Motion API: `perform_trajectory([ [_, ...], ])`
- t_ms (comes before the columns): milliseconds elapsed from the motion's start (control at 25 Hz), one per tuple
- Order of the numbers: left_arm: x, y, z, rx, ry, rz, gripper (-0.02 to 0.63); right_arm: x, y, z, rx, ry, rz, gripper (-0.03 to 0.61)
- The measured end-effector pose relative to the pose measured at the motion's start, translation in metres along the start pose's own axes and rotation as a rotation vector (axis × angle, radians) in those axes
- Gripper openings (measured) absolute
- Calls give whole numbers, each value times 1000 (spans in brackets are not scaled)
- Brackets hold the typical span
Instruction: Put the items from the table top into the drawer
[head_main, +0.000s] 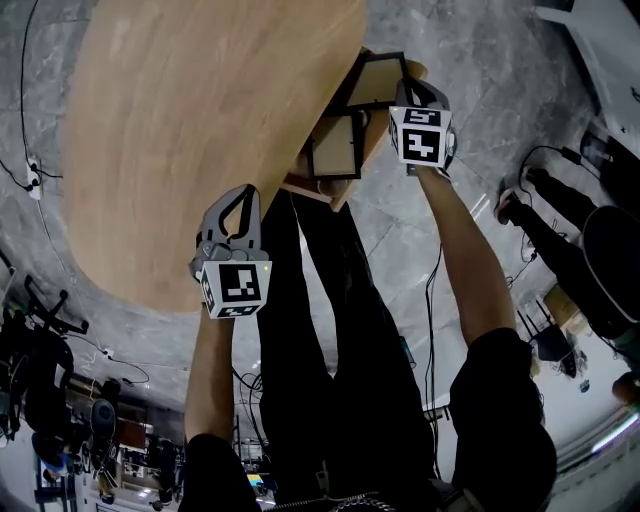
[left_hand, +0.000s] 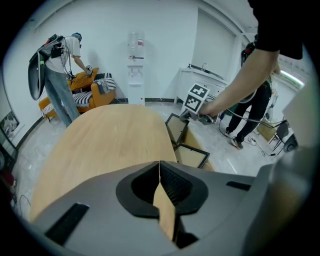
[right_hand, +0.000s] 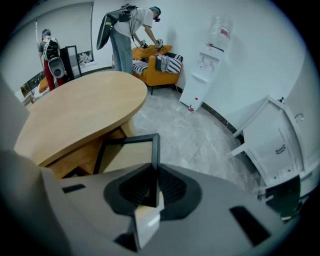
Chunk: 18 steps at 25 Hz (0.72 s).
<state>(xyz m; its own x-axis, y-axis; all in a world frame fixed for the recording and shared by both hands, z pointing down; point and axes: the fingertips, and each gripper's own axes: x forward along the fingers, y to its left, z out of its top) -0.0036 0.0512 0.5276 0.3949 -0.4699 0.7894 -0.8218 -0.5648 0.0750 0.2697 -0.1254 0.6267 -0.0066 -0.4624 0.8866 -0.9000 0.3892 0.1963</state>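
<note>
The right claw (right_hand: 156, 167) is shut tight on the black rim of a drawer (right_hand: 127, 140). In the head view, this drawer sticks out from under the bench (head_main: 200, 130), at about 1 o'clock from the middle of the bench top. A second drawer (head_main: 335, 147) is out too, just beside the first one and closer to the person. As far as I can see, both show only bare wood inside.

The left claw (left_hand: 159, 165) is closed and holds nothing. Its two sides touch at the tips, and only the bench wood shows through the little gap under them. It hangs over the bench edge at about 6 o'clock, well apart from the drawers.

The bench top looks bare. I see no items on it in any view, and none in the drawers. So I can't say where the items are.

I think the step in hand is moving the drawer by its rim. I can't tell from here if it is going in or out.

If the items are put away, the next move is to push the drawer straight in under the bench and then let go. The second drawer would need a push too. If more items are to come, the left claw must open first and go to pick one up.
</note>
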Motion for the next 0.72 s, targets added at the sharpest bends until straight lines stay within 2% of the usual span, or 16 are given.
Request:
perform_trajectory([
  [280,2,1,0,-4,0,3,14,0,15,2,-106,-17,-29,58],
  [480,1,5,-1,-2,-1,6,14,4,12,-3,-61,11,-46,58],
  [720,-3,5,1,7,-8,7,14,-5,-2,2,0,-32,-67,63],
])
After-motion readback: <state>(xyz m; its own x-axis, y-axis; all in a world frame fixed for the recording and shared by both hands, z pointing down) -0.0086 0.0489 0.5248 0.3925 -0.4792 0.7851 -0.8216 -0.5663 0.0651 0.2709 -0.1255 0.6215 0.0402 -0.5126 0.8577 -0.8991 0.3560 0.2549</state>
